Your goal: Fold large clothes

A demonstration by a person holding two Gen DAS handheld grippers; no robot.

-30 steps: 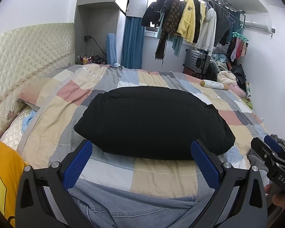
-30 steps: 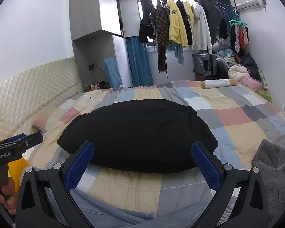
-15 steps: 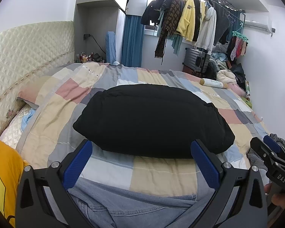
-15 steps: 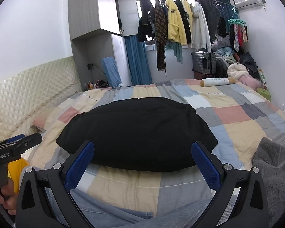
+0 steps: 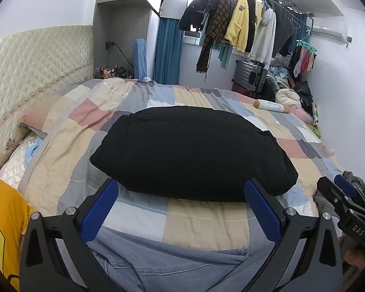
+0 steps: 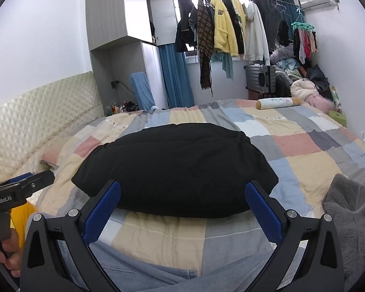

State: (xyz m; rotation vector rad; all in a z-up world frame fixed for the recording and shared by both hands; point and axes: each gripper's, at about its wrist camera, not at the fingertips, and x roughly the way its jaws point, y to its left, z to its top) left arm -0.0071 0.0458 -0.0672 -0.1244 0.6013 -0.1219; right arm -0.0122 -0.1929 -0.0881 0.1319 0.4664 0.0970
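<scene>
Patchwork quilt spans the bed beneath and ahead of both tongs. Black garment, a compact folded bundle, lies on the quilt just beyond the fingertips, centred between them in both views. Denim piece lies directly under the tongs; grey garment to the right of the right tongs, yellow cloth to the left of the left. Left tongs and right tongs are spread wide, grasping nothing. Over the last second both views tilt slightly upward; the bundle is unmoved. Judgement: this fold is complete, and the next garment awaits.
</scene>
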